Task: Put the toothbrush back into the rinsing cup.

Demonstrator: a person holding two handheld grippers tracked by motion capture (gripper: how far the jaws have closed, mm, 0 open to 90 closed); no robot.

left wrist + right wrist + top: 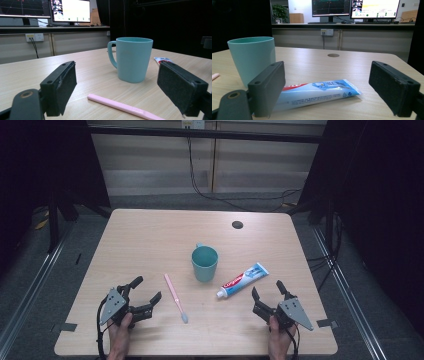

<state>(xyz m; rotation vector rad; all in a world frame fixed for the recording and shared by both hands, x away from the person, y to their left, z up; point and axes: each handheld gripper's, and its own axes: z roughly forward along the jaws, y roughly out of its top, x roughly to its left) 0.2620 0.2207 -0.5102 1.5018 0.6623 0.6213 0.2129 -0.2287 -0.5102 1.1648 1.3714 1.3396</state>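
The left gripper (141, 298) rests low at the table's near edge with its jaws spread wide and nothing between them. Just ahead of it and a little to its right lies the pink toothbrush (175, 297), flat on the table (150, 235). It looks light, stiff and thin, so a pinch across the middle of the handle should serve, though it sits so low that the pads (65, 90) would have to come right down to the wood. Beyond the toothbrush stands the teal cup (205, 263), upright, handle turned away; likely light, rigid plastic with a smooth wall, best taken over the rim.

The right gripper (268, 295) is likewise wide open and empty. Just ahead of it lies the toothpaste tube (243, 279), soft and yielding, so grip near the stiffer cap end
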